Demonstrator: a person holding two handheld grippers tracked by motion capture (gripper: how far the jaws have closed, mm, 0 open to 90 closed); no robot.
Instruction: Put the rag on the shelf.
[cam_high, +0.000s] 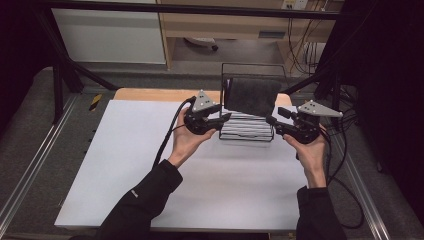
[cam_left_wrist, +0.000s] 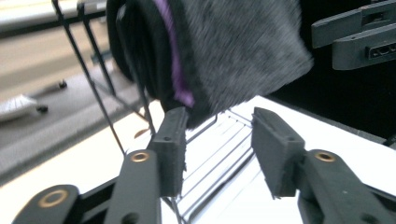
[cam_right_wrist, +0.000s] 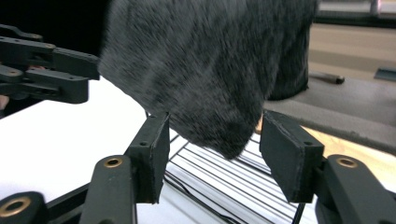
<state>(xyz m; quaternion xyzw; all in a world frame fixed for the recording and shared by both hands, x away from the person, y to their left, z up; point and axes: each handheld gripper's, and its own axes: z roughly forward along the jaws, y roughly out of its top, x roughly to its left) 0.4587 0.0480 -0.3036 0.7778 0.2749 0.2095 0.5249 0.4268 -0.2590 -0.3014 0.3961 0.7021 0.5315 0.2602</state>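
A dark grey fuzzy towel hangs over the top bar of a black wire rack at the far middle of the white table. My left gripper sits at the towel's lower left edge, open. In the left gripper view the towel, with a purple trim, hangs just above and beyond the open left gripper. My right gripper is at the lower right corner, open. In the right gripper view the towel's corner dips between the parted jaws of the right gripper, touching neither.
The rack's wire base lies under the towel and its thin uprights rise at the left. Black frame bars and cables stand around the table's far corners. White table surface spreads toward the person.
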